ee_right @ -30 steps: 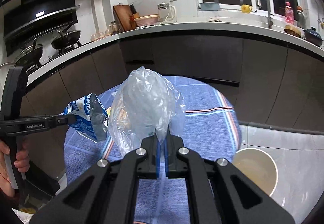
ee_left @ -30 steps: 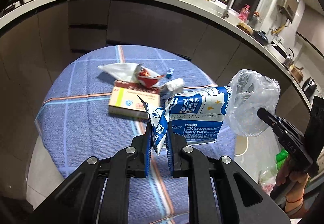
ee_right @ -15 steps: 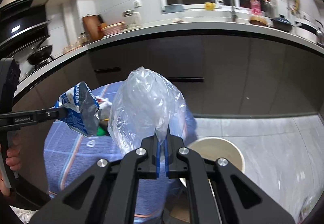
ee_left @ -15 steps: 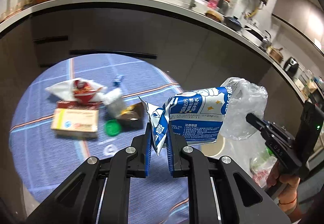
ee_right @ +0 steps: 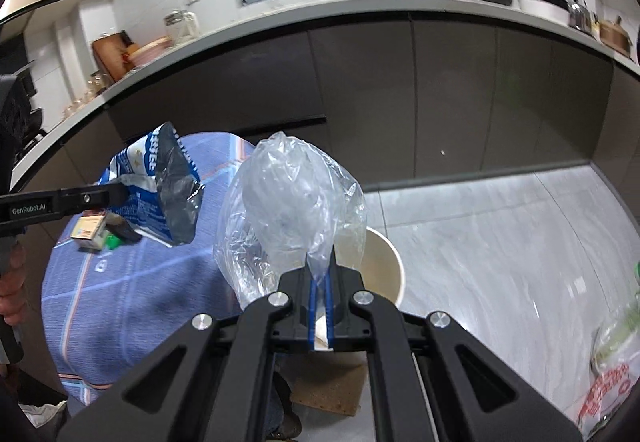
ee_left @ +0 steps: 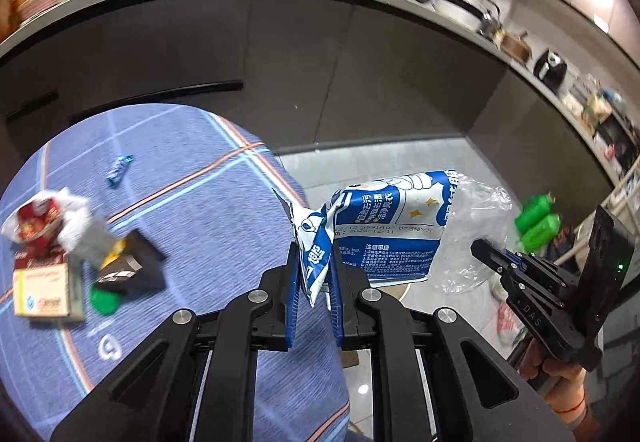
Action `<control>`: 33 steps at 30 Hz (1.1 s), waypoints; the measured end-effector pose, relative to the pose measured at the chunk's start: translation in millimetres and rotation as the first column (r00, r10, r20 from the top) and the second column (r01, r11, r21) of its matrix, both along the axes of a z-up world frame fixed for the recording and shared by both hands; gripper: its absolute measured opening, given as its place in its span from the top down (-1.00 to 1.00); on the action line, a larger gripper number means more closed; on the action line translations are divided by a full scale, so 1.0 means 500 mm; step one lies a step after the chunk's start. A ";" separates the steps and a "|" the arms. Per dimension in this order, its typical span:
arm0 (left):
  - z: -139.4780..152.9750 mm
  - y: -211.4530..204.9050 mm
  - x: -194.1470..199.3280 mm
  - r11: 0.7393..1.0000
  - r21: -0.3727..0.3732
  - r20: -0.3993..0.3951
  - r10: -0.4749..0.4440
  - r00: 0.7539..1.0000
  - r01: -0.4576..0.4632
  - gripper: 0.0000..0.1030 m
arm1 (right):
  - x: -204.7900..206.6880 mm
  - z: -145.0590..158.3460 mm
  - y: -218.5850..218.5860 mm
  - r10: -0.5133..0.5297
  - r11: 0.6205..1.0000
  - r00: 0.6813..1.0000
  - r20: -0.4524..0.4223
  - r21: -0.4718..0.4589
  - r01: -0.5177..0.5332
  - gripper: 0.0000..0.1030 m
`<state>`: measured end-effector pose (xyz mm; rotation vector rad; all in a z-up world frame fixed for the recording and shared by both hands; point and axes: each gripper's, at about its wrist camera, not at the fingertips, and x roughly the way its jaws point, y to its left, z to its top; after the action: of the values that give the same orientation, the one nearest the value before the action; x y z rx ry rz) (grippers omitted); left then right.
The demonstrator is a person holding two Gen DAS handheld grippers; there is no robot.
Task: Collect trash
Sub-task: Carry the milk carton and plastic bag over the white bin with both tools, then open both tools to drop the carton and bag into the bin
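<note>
Holding two pieces of trash clear of the table, both grippers are sitting in the lower centre of their own views.

Item 1: left gripper (ee_left: 314, 278), fingers pressed together on a twisted corner of the blue-and-white pouch (ee_left: 390, 230). The pouch is hanging sideways toward the right of the frame, past the table edge; a corner pinch lets the limp body trail free rather than crumple.

Item 2: right gripper (ee_right: 319, 296), fingers pinching the gathered neck of the clear plastic bag (ee_right: 292, 210), which is billowing upward above them. Its bulk is partly hiding the bin.

Item 3: round beige bin (ee_right: 386, 274), standing on the grey floor just beside the table's right edge, directly behind the bag in the right wrist view. Judged: both loads are being carried toward it for dropping.

Item 4: table with blue checked cloth (ee_left: 192, 202), at left of frame. Remaining on it, blurred: a yellow-and-white box (ee_left: 40, 292), a red-and-white wrapper (ee_left: 38, 220), a dark packet (ee_left: 128, 266), a green cap (ee_left: 104, 300), a small blue wrapper (ee_left: 119, 170).

Open room: bare floor is lying right of the bin; dark cabinets are closing off the back. The pouch and bag are near each other and may brush.
</note>
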<state>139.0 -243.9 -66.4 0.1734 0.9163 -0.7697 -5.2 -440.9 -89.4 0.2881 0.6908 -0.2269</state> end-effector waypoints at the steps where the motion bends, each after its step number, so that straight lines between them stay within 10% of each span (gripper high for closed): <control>1: -0.009 -0.022 0.003 1.000 0.018 0.005 -0.011 1.000 0.011 0.76 | 0.004 -0.008 -0.010 -0.006 1.000 1.000 -0.008 0.003 0.006 0.89; 26: -0.178 -0.227 0.073 0.984 0.128 -0.093 -0.113 0.989 0.124 0.69 | 0.065 -0.179 -0.066 -0.072 0.997 0.981 -0.178 0.004 0.074 0.85; 33: -0.168 -0.233 0.078 0.989 0.116 -0.049 -0.086 0.995 0.091 0.29 | 0.088 -0.190 -0.065 -0.055 0.998 0.982 -0.183 0.002 0.056 0.40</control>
<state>178.2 -360.2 -150.5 0.3036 1.0018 -0.8047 38.6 -473.2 -184.3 0.2957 0.8661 -0.3068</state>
